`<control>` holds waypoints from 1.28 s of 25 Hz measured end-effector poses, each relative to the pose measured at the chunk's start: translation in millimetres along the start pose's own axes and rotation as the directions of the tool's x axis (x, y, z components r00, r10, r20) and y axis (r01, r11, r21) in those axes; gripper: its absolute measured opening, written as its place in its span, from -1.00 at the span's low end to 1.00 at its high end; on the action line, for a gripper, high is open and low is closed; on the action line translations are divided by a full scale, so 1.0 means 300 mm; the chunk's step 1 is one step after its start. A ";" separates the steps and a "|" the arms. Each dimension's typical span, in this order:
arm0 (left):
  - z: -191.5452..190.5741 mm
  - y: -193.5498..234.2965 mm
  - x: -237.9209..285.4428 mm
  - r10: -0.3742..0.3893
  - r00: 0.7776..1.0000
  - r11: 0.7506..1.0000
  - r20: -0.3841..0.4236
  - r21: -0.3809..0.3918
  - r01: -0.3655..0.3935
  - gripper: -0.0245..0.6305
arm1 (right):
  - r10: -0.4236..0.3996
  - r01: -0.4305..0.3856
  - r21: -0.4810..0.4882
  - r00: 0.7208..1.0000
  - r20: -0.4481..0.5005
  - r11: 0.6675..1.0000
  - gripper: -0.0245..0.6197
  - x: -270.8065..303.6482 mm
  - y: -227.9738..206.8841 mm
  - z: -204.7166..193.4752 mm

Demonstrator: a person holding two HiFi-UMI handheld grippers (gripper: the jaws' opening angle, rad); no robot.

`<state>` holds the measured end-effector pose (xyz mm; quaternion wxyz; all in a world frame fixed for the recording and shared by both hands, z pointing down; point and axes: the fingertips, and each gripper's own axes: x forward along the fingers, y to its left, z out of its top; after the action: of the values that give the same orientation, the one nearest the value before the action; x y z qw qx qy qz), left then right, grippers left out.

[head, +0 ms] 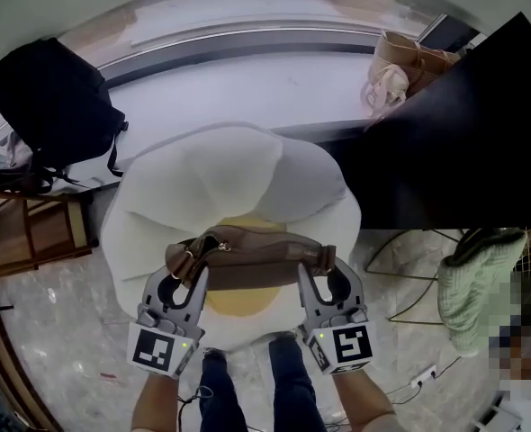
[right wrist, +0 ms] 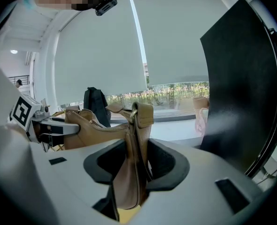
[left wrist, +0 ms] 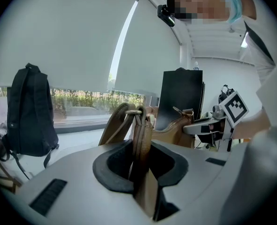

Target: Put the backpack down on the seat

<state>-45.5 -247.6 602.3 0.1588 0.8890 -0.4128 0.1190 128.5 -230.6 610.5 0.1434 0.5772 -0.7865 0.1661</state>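
Note:
A tan leather bag point(head: 247, 261) hangs lengthwise between my two grippers, over the yellow centre point(head: 234, 302) of a white egg-shaped seat point(head: 238, 174). My left gripper point(head: 186, 274) is shut on the bag's left end, with the strap and its ring point(left wrist: 139, 125) pinched upright between the pads. My right gripper point(head: 312, 274) is shut on the right end point(right wrist: 134, 163). Whether the bag touches the seat I cannot tell. Each gripper view shows the other gripper across the bag: the right gripper point(left wrist: 213, 123) and the left gripper point(right wrist: 49, 125). A black backpack point(head: 54, 102) stands on the window ledge at the far left.
A white window ledge point(head: 247, 84) runs behind the seat, with a beige bag point(head: 400, 66) on its right end. A large black panel point(head: 454, 133) leans at the right. A wooden rack point(head: 31, 232) stands left, and a green knit item point(head: 477, 277) on a wire frame stands right.

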 end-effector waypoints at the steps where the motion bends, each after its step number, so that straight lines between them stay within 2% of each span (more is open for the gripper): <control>1: -0.018 0.002 0.011 -0.002 1.000 1.000 -0.007 -0.002 0.002 -0.66 | 0.000 0.000 0.001 1.000 -0.005 1.000 -0.41 0.011 -0.007 -0.018; 17: -0.310 0.069 0.175 -0.010 0.995 1.000 -0.101 -0.018 0.008 -0.66 | 0.023 -0.023 0.006 0.995 -0.100 1.000 -0.41 0.169 -0.079 -0.301; 24: -0.419 0.100 0.273 -0.007 0.989 1.000 -0.148 -0.002 0.007 -0.66 | 0.016 -0.015 0.010 0.988 -0.152 1.000 -0.41 0.256 -0.132 -0.419; 28: -0.491 0.126 0.314 0.003 0.979 1.000 -0.204 0.020 0.001 -0.66 | 0.006 -0.006 0.001 0.987 -0.162 1.000 -0.41 0.304 -0.156 -0.476; 32: -0.547 0.150 0.376 -0.002 0.979 1.000 -0.204 0.023 0.007 -0.66 | -0.001 0.003 0.011 0.981 -0.193 1.000 -0.41 0.362 -0.184 -0.547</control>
<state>-22.2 -291.1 800.5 0.1898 0.8748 -0.3911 0.2139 154.9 -269.4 809.3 0.2160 0.5601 -0.7673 0.2255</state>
